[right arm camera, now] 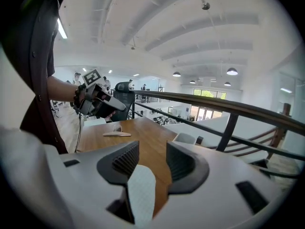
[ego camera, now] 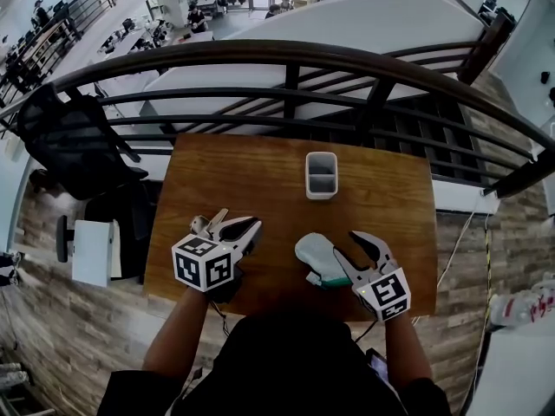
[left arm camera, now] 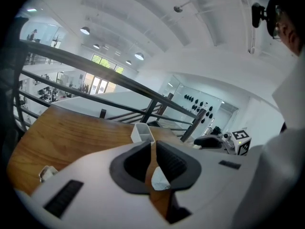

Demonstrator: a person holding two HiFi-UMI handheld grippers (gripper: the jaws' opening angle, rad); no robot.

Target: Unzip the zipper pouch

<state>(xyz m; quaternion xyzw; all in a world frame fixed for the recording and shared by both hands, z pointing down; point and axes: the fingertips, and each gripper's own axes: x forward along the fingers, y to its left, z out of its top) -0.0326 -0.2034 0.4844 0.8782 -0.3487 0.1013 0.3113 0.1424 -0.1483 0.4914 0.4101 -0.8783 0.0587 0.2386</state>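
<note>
**benchrat:** What's on the feeds? Biggest stuff first.

**me:** A black railing (ego camera: 286, 53) curves across the far side, with the wooden table (ego camera: 260, 176) tucked right under it. There's a black bag (ego camera: 69, 137) slumped off to the table's left. From overhead I see both tools over the near edge. The left gripper (left arm camera: 153, 146) is pinched down to a thin slit with wood showing through. A white scrap (left arm camera: 159, 180) sits low in that slit, and I can't tell what it is. The right gripper (right arm camera: 152, 147) has its jaws well apart and isn't squeezing anything.

**benchrat:** And the pouch?

**me:** The zipper pouch (ego camera: 314, 251) lies near the table's front edge, right by the right gripper's jaws. Only the head view gives me its whole pale shape, with a green bit at one end. The right gripper view shows just a mesh-textured end poking up low between the jaws, nearer the left one, unclamped. I can't find it in the left gripper view at all.

That view does catch the white holder (ego camera: 321, 175), which stands toward the table's far side, well apart from the pouch. The right gripper view gives the clearest look at a flat pale strip (right arm camera: 116, 134) on the wood near the left gripper. Each tool's white body blocks the bottom of its own view. Overhead, the person's dark top (ego camera: 286, 354) hides the table's near edge.
</note>
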